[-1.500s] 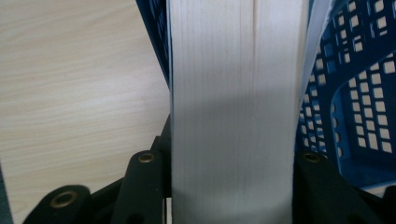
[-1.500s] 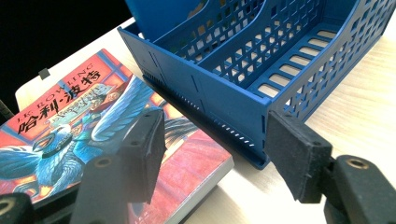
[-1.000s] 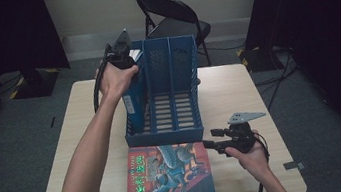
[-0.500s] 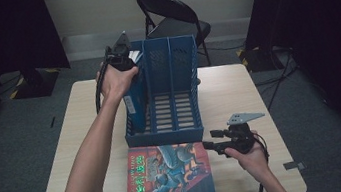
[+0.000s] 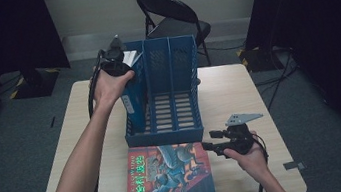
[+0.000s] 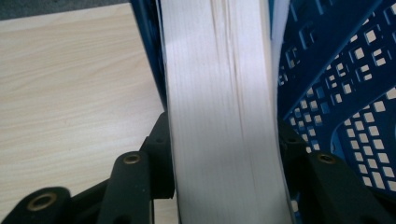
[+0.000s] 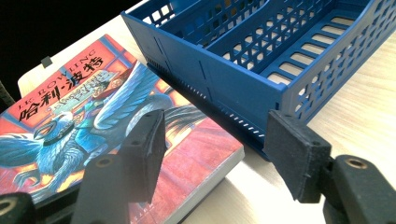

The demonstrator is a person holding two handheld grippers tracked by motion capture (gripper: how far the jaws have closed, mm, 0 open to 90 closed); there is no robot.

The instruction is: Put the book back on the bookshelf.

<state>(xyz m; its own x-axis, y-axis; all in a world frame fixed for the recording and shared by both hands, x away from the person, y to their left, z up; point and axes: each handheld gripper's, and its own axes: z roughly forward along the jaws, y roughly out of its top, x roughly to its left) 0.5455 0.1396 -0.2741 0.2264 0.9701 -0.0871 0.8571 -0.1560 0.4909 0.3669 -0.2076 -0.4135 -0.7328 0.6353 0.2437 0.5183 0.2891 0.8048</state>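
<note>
A book (image 5: 129,89) is stood upright in the rack's (image 5: 174,100) nine-o'clock slot; the left tongs (image 5: 117,58) have just been opening around its page edge, so it can be left. The right tongs (image 5: 210,140) are held open and empty at three o'clock of the second book (image 5: 169,174) on the tabletop (image 5: 238,91)

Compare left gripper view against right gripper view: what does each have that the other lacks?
Left gripper view: the white page edge of an upright book standing in the blue slotted plastic file rack, between the left tongs, which have just been opening.
Right gripper view: a red illustrated paperback book lying flat, with the open right tongs hovering over its corner.
Shared: that rack and the pale wooden table.
</note>
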